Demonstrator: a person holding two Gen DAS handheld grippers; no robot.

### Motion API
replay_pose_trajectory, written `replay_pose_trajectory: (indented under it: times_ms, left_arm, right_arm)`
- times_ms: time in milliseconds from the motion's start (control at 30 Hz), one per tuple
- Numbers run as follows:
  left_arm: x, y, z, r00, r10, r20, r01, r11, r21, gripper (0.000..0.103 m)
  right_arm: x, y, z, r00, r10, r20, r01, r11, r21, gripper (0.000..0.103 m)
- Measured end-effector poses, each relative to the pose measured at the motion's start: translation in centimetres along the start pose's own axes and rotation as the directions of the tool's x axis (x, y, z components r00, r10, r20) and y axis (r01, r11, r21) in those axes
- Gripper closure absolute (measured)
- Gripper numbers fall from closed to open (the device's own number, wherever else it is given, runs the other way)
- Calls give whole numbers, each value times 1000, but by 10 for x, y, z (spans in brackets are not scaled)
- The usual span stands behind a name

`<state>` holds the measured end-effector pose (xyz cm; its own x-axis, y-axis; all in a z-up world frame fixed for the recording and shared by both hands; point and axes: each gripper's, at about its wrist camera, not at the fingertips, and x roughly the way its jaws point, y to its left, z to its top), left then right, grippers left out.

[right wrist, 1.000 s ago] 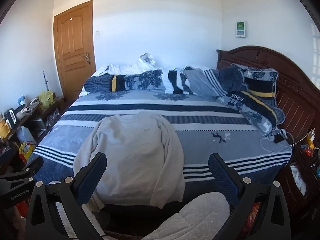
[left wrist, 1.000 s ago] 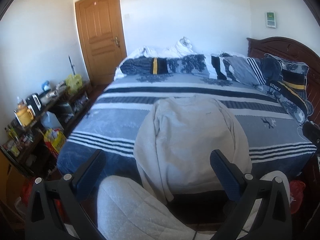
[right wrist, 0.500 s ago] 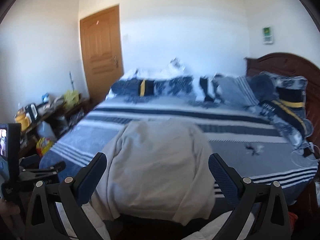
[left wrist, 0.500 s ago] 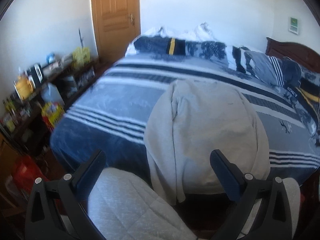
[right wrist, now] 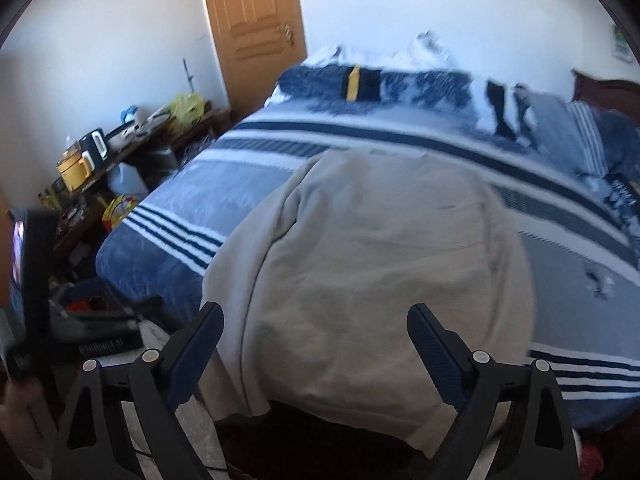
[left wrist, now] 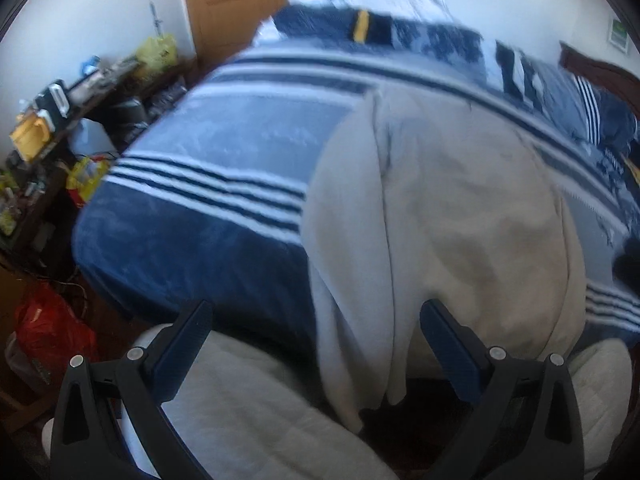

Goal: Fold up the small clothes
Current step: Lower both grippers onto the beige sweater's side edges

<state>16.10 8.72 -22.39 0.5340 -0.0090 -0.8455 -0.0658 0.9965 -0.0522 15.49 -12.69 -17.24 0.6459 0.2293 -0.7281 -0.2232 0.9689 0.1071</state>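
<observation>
Nothing can be read with certainty, because both views are smeared by motion. In the right wrist view, a black bar (right wrist: pixel 106 347) at the lower left carries one short line of white lettering, too blurred to spell out. A dark blue pillow (right wrist: pixel 622 200) at the right edge of the bed has a band of white capital letters, which is also illegible; the same pillow (left wrist: pixel 612 162) shows only pale smudges in the left wrist view. A small screen (right wrist: pixel 18 248) at the far left glows, but no characters can be made out on it.
</observation>
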Motion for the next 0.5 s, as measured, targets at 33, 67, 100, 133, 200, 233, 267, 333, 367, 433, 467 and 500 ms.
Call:
replay_pose_trajectory:
  times_ms: [33,67,100,133,200,233,267,333,367,433,467,500]
  left_arm:
    - [11,-2,-4,1000,-21,-9,21,1000,11,0]
    - [23,-5,-7,999,-40,-31,41,999,28,1]
    - [32,-8,-9,998,-51,-47,53,998,37,2]
    - [47,-13,-12,995,-71,-74,75,996,53,9]
    - [68,-18,-16,991,-84,-107,90,994,55,24]
    - [82,-20,-16,984,-105,-141,113,992,47,37]
    - [91,-22,-17,978,-123,-167,131,991,37,44]
    - [103,-22,-18,966,-171,-195,177,984,15,45]
    - [105,-21,-17,955,-226,-194,230,973,-4,45]
    - [101,-19,-14,932,-323,-163,321,946,-39,45]
    - [100,-19,-13,937,-314,-155,313,949,-32,45]
    - [104,-22,-14,945,-282,-166,284,959,-12,45]
  right_arm:
    - [14,-4,5,999,30,-17,-29,999,21,12]
    - [23,-6,9,998,48,-32,-47,998,42,16]
    - [34,-10,13,996,79,-51,-75,995,69,21]
    - [45,-13,17,992,105,-66,-99,991,89,23]
    - [65,-15,27,987,141,-77,-133,986,103,31]
    - [76,-15,32,982,171,-82,-162,981,105,33]
    - [88,-15,37,977,192,-90,-182,977,112,34]
    - [111,-15,46,953,275,-123,-257,955,146,35]
    - [121,-14,49,939,315,-138,-293,943,158,36]
    - [142,-9,54,927,331,-177,-306,939,156,36]
    - [151,-5,56,922,334,-194,-311,940,142,36]
    - [158,-2,58,922,333,-198,-311,941,134,36]
